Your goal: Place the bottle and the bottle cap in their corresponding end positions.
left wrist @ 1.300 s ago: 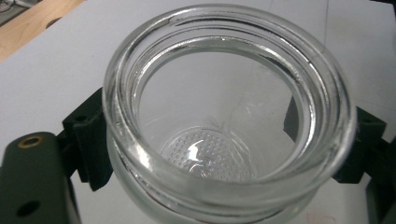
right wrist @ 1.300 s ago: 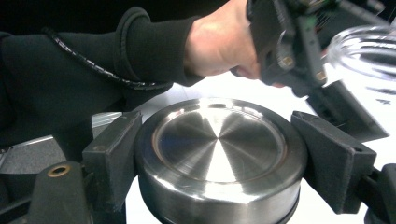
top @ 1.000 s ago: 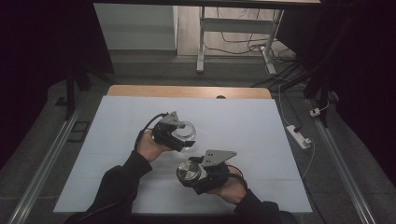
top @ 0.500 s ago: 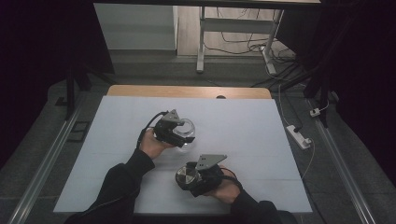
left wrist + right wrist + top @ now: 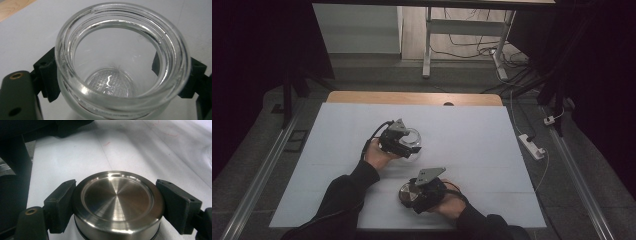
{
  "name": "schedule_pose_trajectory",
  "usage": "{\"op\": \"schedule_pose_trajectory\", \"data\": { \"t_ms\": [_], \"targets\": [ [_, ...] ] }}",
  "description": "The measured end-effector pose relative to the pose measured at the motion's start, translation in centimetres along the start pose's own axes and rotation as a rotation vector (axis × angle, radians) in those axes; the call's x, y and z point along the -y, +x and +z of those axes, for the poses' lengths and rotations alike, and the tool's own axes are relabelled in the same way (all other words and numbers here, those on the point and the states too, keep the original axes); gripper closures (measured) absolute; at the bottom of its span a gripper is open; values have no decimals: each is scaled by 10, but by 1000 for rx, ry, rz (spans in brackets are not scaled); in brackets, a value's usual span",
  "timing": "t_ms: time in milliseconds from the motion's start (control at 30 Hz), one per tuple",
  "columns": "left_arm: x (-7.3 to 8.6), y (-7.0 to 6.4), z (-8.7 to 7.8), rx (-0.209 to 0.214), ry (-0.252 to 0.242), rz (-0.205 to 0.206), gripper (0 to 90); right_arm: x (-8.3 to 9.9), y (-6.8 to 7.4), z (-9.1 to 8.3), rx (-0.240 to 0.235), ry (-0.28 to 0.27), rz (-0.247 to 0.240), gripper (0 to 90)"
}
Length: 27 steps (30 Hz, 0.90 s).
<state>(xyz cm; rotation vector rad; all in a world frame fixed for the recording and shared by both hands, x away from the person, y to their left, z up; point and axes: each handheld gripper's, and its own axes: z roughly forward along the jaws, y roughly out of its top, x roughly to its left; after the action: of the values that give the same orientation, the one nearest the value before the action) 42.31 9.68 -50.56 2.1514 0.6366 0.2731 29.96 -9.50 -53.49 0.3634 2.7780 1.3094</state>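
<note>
Clear glass jar (image 5: 122, 67) upright, open, mid-counter; round steel lid (image 5: 117, 202) flat, off the jar, nearer the counter's front edge.

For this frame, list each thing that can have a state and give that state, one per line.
Glass jar: open, lid off, empty, held at its neck.
Metal lid: off the jar, gripped at its rim.
Left gripper: shut on the glass jar.
Right gripper: shut on the metal lid.

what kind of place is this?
Probably a lab recording station: a table under a plain white sheet, floor rails on both sides, loose cables, and dark surroundings. Nothing domestic in view.
</note>
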Motion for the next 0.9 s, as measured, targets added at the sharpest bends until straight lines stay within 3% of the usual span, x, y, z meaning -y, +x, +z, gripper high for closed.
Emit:
{"op": "schedule_pose_trajectory", "data": {
  "t_ms": [100, 200, 267, 467, 633, 900],
  "targets": [
    [2, 0, 2, 1, -7, -5, 145, 2, 0, 2, 1, 40, -8, 188],
    [3, 1, 2, 2, -12, -7, 144, 3, 2, 4, 27, 86, -65, 182],
    [3, 0, 2, -1, -10, -3, 142, 2, 2, 4, 30, 93, -52, 178],
    [2, 0, 2, -3, 6, -17, 128, -1, 3, 1, 57, 86, -65, 115],
    [3, 2, -4, 23, -8, -42, 81, -5, 4, -4, 43, 53, -41, 85],
    [6, 2, -17, 37, -29, -66, 43, -9, 1, -16, 64, 7, 0, 60]
  ]
}}
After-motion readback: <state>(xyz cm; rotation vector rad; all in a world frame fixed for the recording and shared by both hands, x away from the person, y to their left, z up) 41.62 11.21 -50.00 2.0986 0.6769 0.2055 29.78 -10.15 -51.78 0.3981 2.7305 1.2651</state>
